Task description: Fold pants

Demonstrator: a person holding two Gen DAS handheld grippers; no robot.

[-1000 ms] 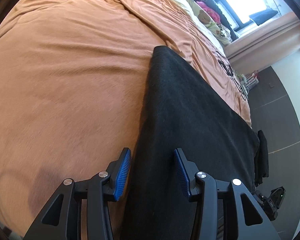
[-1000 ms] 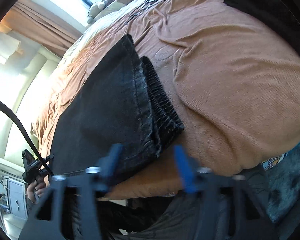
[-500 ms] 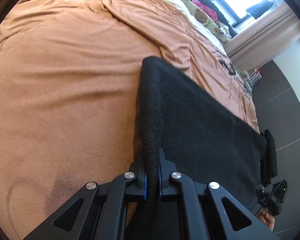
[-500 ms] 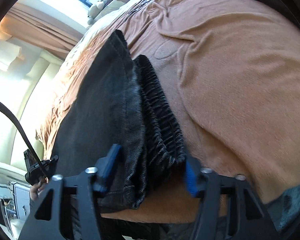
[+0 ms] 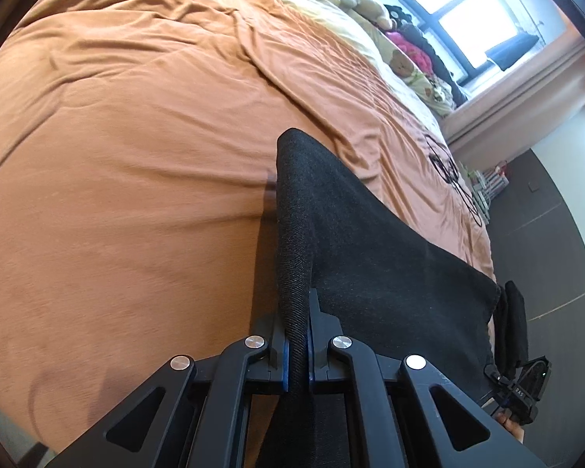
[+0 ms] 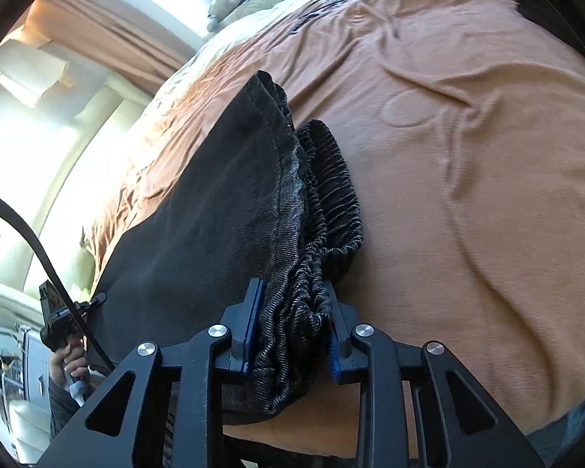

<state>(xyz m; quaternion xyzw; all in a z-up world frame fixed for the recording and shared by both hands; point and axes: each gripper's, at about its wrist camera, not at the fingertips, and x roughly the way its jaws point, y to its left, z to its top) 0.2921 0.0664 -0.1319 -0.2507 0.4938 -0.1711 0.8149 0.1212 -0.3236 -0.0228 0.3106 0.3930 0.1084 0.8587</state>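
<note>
Orange bedding point(image 5: 144, 163) covers a wide bed that fills most of both views, creased toward the upper middle of each frame, with soft toys point(image 5: 374, 6) and a bright window point(image 5: 475, 19) at the upper right of the left wrist view and dark flooring point(image 5: 542, 210) down its right side. Pale curtains point(image 6: 109, 39) glow at the upper left of the right wrist view.

Dark pants point(image 5: 370, 257) lie across the bed near its edge, already doubled over, judging by the hem end point(image 6: 277, 124) resting on top of the ribbed waistband point(image 6: 331, 179). So at least one fold looks done, and a further fold to make the bundle compact seems to be starting.

At lower centre, the left gripper point(image 5: 297, 351) has its fingers pressed together on a raised ridge of the folded cloth. The right gripper point(image 6: 292, 335), lower centre of its own view, is closing its jaws around the bunched waistband and hem layers, and the blue pads already touch the fabric on both sides.

What remains, as I judge it, is carrying both pinched ends over and smoothing the stack
</note>
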